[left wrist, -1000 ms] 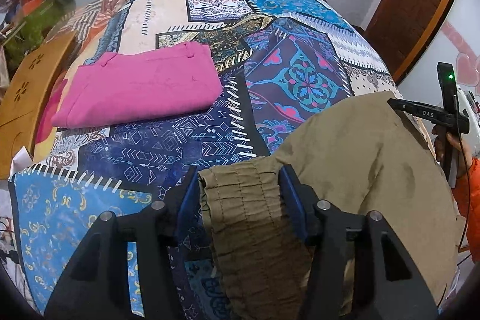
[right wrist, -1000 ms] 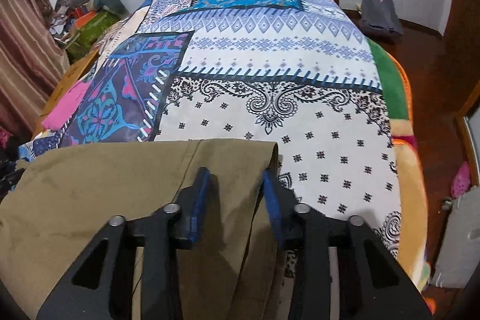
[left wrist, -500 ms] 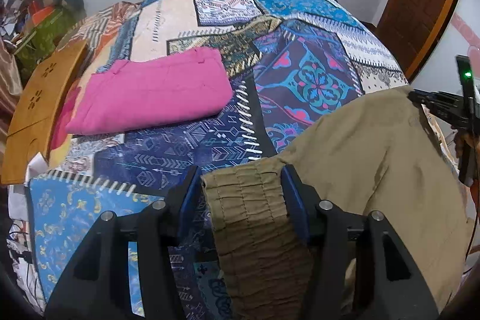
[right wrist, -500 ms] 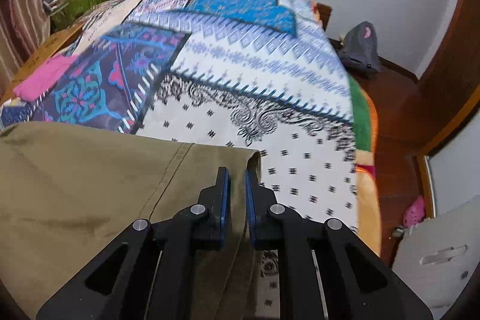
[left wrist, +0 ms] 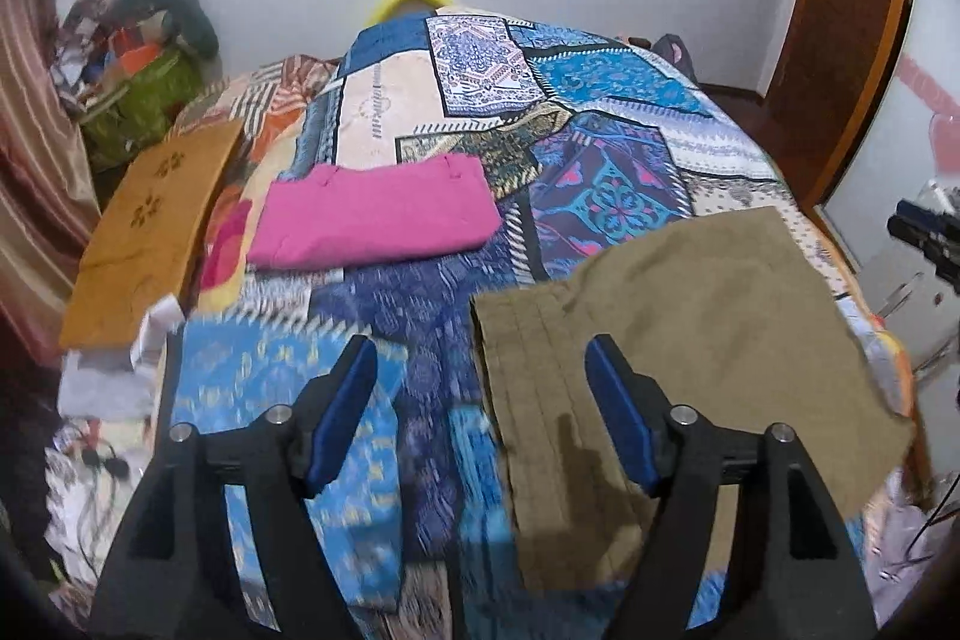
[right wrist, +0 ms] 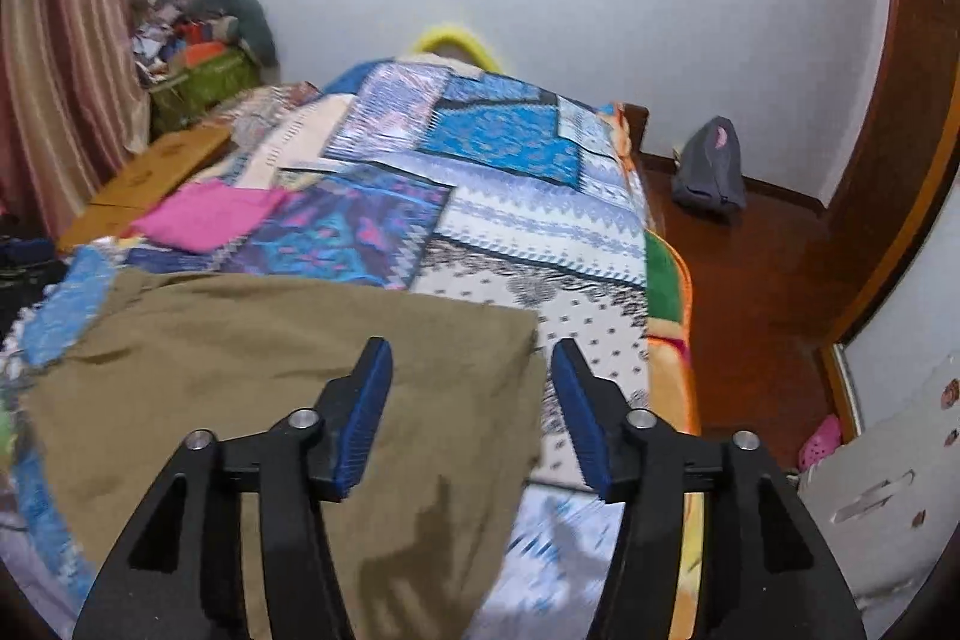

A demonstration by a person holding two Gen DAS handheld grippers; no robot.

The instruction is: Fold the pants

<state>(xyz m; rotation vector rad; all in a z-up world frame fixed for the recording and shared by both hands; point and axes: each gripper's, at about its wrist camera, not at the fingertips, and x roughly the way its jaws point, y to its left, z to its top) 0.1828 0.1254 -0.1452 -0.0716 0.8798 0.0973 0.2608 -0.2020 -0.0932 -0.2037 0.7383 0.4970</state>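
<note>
Right now both of my tongs stand wide open with nothing between their pads. My left tongs [left wrist: 480, 400] hover above the bed, and the olive pants [left wrist: 678, 340] lie below and to the right of them: the right blue pad sits over the cloth, the left pad over bare bedspread [left wrist: 288, 376]. The ribbed band of the pants runs away from me just inside that right pad, so the near left corner of the cloth is the part closest to this hand.

My right tongs [right wrist: 471, 415] hang over the other end. From there the pants [right wrist: 270, 370] spread out to the left and underneath, and their right edge falls between the two pads, nearer the right one. Beyond that edge is only patterned bedspread [right wrist: 600, 340], then the wooden floor [right wrist: 750, 280].

So the pants lie flat at the near end of the bed, their long axis running left to right between my two hands, each hand above one short end. I judge the next fold would bring one end over the other, or the near edge away from me.

Farther up the bed, well apart from the pants, a folded pink garment [left wrist: 372, 214] rests on the left side.
</note>
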